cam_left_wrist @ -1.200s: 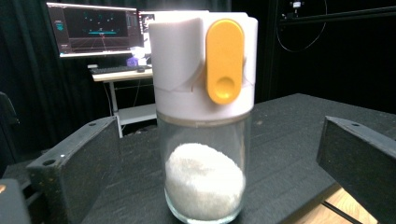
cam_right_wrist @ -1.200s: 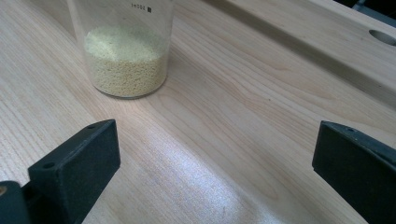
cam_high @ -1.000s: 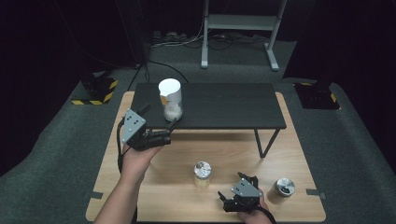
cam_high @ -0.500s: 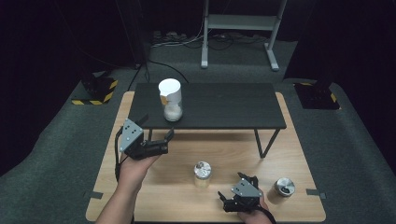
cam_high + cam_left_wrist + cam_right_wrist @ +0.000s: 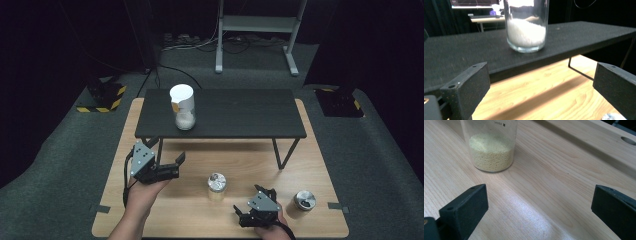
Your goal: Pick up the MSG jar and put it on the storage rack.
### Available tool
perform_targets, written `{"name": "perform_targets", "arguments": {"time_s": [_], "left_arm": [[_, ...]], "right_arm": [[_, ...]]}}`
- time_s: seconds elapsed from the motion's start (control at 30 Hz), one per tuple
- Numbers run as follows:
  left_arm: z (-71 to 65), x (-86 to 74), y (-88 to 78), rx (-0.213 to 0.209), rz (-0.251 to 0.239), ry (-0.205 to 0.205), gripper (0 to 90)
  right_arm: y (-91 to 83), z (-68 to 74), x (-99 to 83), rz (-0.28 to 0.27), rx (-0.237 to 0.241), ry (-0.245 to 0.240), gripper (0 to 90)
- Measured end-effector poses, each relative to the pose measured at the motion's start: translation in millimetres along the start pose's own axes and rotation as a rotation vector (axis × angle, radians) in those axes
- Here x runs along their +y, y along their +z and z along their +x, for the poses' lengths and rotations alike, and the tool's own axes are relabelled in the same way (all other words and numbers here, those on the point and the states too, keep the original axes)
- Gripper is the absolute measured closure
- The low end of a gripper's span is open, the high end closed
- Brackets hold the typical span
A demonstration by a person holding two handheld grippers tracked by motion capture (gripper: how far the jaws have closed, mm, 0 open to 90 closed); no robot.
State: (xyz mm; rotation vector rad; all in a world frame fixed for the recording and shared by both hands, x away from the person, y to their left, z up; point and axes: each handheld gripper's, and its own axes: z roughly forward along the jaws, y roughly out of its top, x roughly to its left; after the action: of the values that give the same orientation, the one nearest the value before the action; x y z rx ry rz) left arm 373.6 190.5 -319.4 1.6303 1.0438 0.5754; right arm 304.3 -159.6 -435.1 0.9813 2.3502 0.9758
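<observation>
Black pads of my left claw [image 5: 172, 166] stand spread, empty; right claw [image 5: 243, 216] likewise released. At one o'clock, the glass jar [image 5: 183, 107] of white grains sits on the dark surface [image 5: 250, 115]: heavy, slippery, breakable. I'd grip mid-wall.
</observation>
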Motion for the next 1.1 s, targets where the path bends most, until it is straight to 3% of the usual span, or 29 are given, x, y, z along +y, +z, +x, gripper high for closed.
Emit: {"name": "perform_targets", "arguments": {"time_s": [0.7,0.97,1.1], "left_arm": [[-3.7,-61.0,-9.5,-0.015,0.089,-0.013,1.2],[-4.9,-90.2,-11.9,-0.023,0.142,-0.012,1.2],[-4.8,-111.0,-13.1,-0.029,0.198,-0.013,1.2]], "right_arm": [[0.1,0.1,0.1,0.000,-0.002,-0.003,0.3],[0.4,0.4,0.2,0.000,-0.003,-0.002,0.3],[0.4,0.5,0.2,0.001,-0.005,-0.002,0.3]]}}
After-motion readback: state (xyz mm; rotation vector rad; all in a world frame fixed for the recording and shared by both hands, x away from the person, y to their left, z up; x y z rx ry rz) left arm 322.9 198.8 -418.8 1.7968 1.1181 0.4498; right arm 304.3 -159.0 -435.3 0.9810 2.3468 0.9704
